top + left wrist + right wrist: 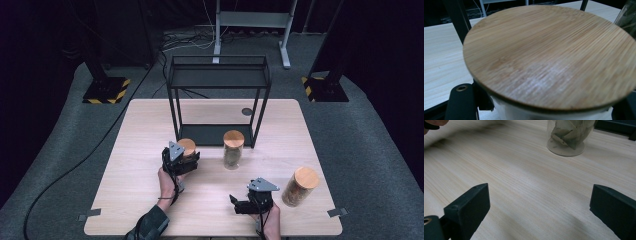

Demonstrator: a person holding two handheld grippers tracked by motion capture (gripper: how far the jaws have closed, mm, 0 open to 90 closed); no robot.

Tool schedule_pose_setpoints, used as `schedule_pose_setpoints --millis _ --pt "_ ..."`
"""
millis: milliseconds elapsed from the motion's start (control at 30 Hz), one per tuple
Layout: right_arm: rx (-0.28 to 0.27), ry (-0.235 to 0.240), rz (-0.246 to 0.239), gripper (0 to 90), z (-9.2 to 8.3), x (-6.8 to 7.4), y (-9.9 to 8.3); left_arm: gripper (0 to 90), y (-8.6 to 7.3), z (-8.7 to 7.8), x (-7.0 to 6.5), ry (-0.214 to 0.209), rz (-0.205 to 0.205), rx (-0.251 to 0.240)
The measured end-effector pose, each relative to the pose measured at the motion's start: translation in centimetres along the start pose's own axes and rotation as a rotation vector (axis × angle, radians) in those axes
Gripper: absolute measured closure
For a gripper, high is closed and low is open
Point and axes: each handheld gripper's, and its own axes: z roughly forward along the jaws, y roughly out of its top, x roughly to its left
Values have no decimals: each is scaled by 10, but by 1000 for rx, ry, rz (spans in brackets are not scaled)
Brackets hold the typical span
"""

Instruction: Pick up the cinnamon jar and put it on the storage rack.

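A jar with a round bamboo lid [187, 145] stands on the wooden table [140, 200], left of centre. My left gripper [188, 160] is shut on this jar below the lid. In the left gripper view the lid [549, 55] spreads across the frame above my left gripper [544, 108], with one black finger [461, 100] against the pale jar wall. My right gripper [236, 203] rests low near the front edge and points left. Its jaws stand wide open over bare wood in the right gripper view [539, 207].
A second lidded jar [233, 149] holding dried leaves [567, 132] stands mid-table in front of a black wire shelf rack [218, 85]. A third jar [300, 186] stands at the right, beside my right gripper. A small dark disc [247, 111] lies near the rack.
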Motion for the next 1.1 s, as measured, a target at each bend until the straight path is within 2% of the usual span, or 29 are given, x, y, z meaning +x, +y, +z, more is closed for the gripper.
schedule_pose_setpoints --millis 1100 --pt "2 -3 2 20 0 0 0 253 9 29 1 32 4 -12"
